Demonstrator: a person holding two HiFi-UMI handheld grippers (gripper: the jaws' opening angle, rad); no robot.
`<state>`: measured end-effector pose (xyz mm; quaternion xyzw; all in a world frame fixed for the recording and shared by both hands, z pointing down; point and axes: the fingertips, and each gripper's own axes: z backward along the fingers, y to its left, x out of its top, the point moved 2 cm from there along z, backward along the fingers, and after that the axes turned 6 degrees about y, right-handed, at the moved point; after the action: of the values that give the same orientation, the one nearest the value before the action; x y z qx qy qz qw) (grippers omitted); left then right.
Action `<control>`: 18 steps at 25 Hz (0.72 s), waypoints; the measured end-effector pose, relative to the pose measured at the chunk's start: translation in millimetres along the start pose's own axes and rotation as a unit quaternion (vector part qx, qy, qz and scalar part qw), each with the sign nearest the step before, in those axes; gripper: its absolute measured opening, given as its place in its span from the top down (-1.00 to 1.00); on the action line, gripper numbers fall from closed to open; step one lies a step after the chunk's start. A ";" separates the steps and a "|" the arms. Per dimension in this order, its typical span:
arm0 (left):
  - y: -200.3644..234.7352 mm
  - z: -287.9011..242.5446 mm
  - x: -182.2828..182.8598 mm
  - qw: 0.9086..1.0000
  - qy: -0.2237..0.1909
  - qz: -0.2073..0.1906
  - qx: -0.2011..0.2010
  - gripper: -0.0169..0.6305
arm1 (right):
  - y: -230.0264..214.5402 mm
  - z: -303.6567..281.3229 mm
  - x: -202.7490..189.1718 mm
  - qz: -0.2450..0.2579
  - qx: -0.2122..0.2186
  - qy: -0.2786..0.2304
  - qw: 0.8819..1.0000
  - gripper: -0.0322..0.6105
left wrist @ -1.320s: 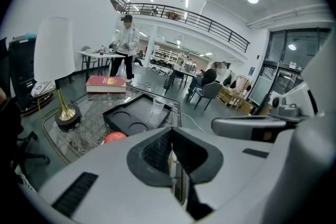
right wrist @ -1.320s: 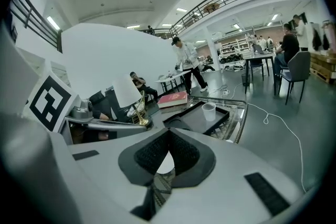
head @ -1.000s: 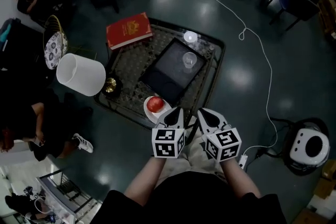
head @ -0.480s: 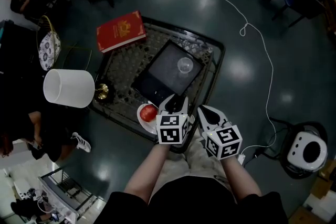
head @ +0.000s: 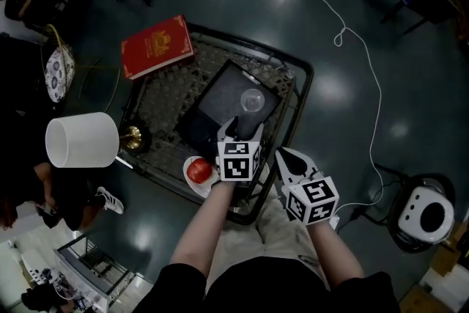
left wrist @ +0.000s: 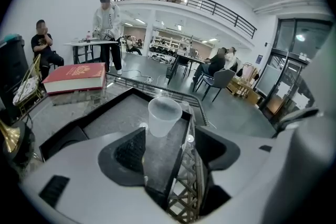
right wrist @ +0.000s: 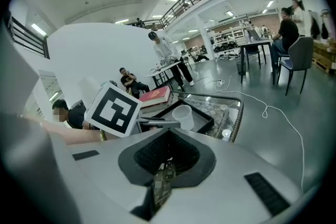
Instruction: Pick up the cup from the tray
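Lead: Status on the cup (head: 252, 100)?

Tech: Approach step, by my read. Cup is standing upright on the black tray (head: 216, 105), toward the tray's 2 o'clock end, with nothing touching it. Left gripper (head: 242, 130) is lining up on it. Cup is sitting at its 12 o'clock, just ahead of the tips and centred in the gap in the left gripper view.

Lead: Jaws?

Tech: Left jaws have just been opening and are standing wide apart. Only tray surface is showing between the pads. Right gripper (head: 293, 160) is hanging at the left one's 4 o'clock, by the table (head: 306, 77) rim, jaws pressed together and holding nothing.

Lead: What is the next move calling for?

Tech: Probably pushing forward along 12 o'clock until the pads are flanking the cup wall below the rim, then closing softly. Cup is looking like thin translucent plastic, so squeezing hard is risking a crush. Coming in off-centre is risking a tip-over.

Lead: Clutter?

Tech: Apple (head: 198, 171) on a plate (head: 196, 188) is sitting at the left gripper's 8 o'clock. Red book (head: 155, 45) is lying at the table's 10 o'clock corner. Neither is sitting in the approach line.
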<state>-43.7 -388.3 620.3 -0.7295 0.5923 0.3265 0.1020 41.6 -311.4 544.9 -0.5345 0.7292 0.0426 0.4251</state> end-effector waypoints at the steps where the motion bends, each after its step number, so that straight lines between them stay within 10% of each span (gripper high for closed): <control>1: 0.9 -6.6 1.3 1.000 0.000 -0.005 0.001 0.06 | -2.4 -1.7 0.1 -0.002 0.000 0.001 1.000 0.87; 18: 12.9 -77.4 21.2 0.998 -0.003 -0.059 0.029 -0.17 | -29.2 -13.9 -17.5 -0.031 0.000 0.029 0.999 0.87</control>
<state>-26.4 -450.2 670.0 -0.7592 0.5569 0.3046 0.1440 58.6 -318.0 576.8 -0.5580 0.7244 0.0142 0.4045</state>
